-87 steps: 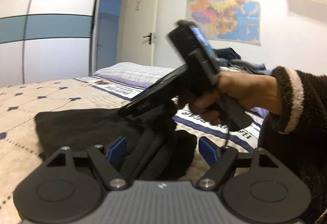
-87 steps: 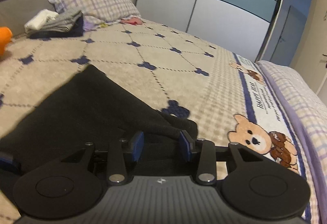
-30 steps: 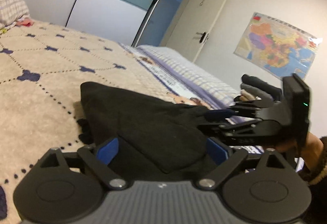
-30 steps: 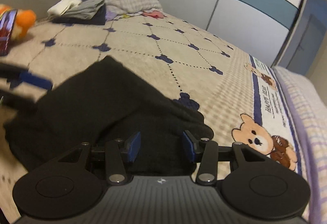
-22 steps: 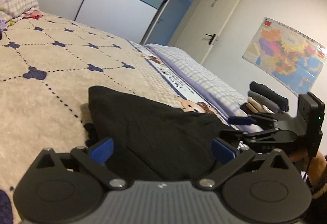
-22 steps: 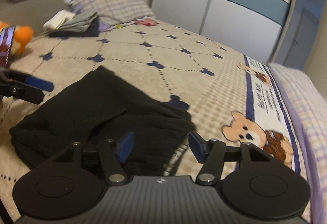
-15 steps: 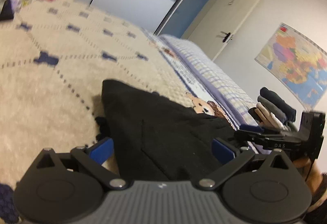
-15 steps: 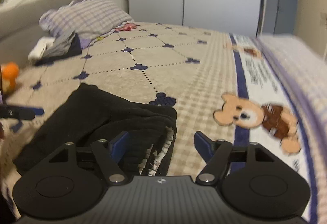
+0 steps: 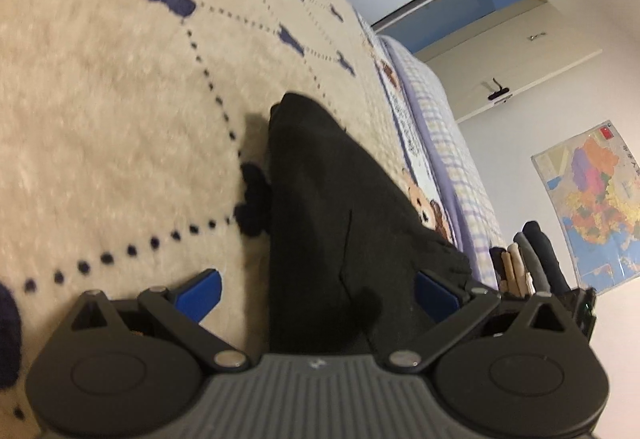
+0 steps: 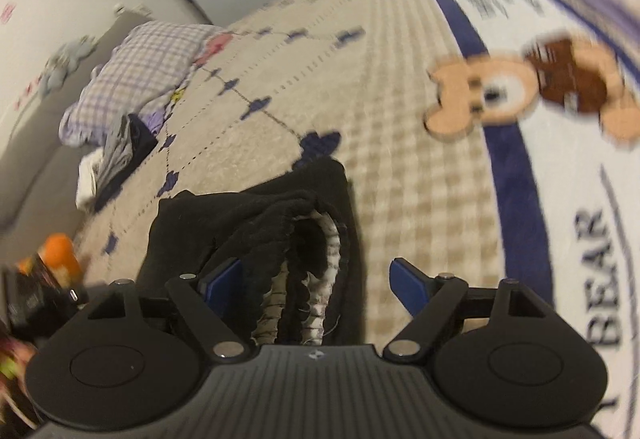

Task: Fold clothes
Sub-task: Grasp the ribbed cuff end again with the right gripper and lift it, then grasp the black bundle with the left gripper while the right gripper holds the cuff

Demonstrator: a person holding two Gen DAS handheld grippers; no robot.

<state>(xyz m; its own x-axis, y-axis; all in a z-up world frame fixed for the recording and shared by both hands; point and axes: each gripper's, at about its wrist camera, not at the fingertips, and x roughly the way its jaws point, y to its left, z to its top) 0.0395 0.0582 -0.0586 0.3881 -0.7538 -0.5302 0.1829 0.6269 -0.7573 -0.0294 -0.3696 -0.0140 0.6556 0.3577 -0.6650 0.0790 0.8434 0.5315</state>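
Observation:
A black garment (image 9: 320, 199) lies folded on the beige bedspread (image 9: 100, 99). My left gripper (image 9: 318, 295) hangs over its near end, open wide, with the blue pads (image 9: 200, 295) clear of the cloth on both sides. In the right wrist view the same garment (image 10: 256, 223) shows its bunched open end with a pale ribbed lining. My right gripper (image 10: 316, 281) straddles that end and its jaws are opening. The left pad sits beside the cloth and the right pad (image 10: 408, 285) stands apart over bare bedspread, so nothing is gripped.
A stack of folded clothes (image 9: 528, 259) sits past the bed's far side under a wall map (image 9: 592, 207). A checked pillow (image 10: 148, 67), a small clothes pile (image 10: 120, 147) and an orange toy (image 10: 60, 251) lie by the headboard. A bear print (image 10: 520, 91) marks the bedspread edge.
The right jaws have widened and let the black garment go onto the bed. Both wrists have rolled, so both views now tilt. Both grippers have shifted and the left one looks more steeply down.

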